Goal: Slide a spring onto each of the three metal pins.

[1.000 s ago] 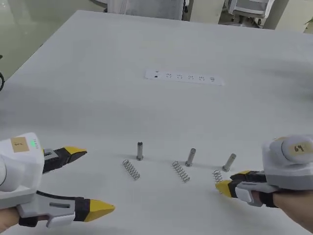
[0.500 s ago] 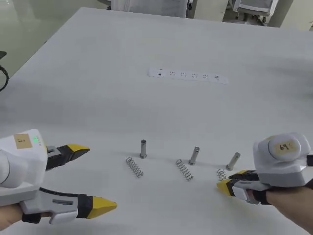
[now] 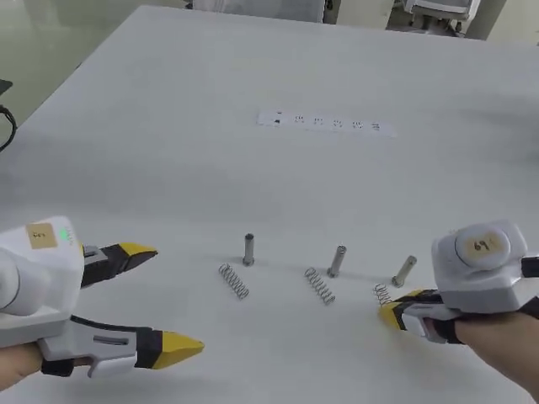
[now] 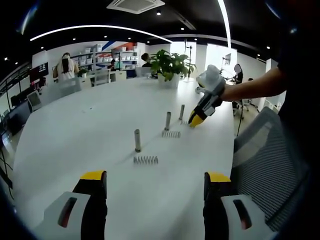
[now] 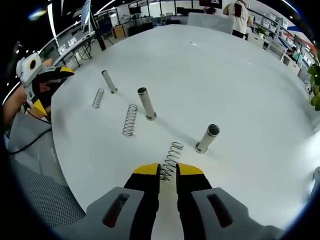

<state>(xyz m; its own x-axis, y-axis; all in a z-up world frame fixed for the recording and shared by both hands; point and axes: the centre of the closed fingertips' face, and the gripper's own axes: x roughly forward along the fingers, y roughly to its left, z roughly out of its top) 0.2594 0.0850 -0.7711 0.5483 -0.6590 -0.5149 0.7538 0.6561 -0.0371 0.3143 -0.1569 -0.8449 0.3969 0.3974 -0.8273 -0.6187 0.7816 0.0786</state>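
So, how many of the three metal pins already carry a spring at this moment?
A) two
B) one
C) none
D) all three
C, since the left spring, the middle spring and the right spring all lie on the table, while the left pin, the middle pin and the right pin stand bare.
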